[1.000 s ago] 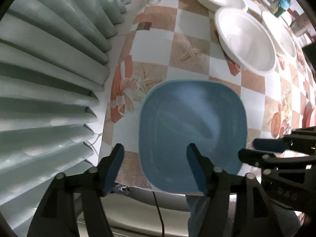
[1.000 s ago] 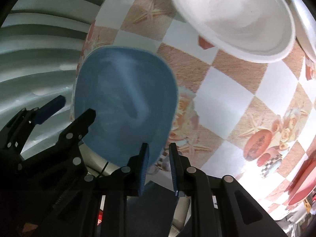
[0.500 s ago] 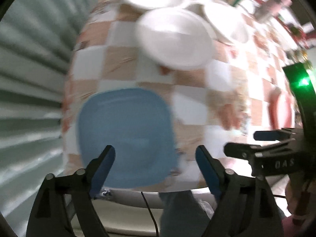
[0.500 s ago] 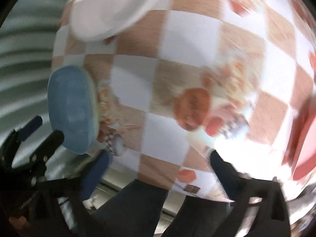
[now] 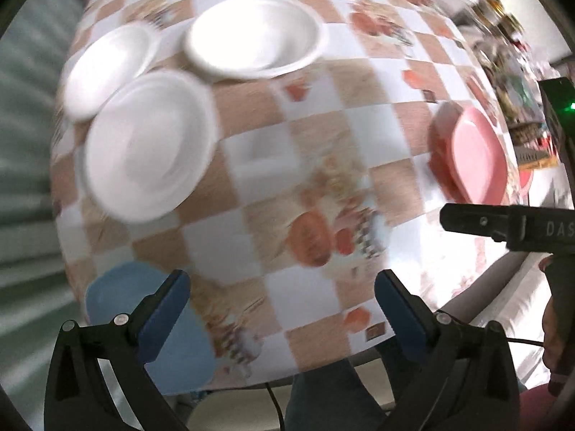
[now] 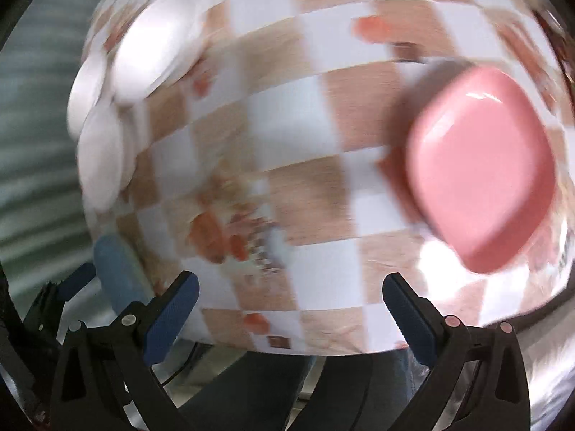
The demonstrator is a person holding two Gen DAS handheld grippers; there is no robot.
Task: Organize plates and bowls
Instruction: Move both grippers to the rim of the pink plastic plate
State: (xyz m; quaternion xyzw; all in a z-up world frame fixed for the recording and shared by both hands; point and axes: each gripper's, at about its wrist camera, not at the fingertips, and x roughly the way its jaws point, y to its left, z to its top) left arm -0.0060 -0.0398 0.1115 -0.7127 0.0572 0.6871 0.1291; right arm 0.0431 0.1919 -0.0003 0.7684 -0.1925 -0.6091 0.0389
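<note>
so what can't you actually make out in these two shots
- Blue plate: left wrist view, near part hidden behind the left gripper; right wrist view shows only a blurred sliver.
- White bowls: right wrist view, motion blur merges them, count unclear.
- What lies under the pink plate: covered, only a red edge shows.
- Clutter at the table's far edge: too small and blurred.

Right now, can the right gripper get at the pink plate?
Probably yes. The right gripper has its jaws wide and empty, and the pink plate lies on bare tablecloth ahead to its right, nothing between.
</note>
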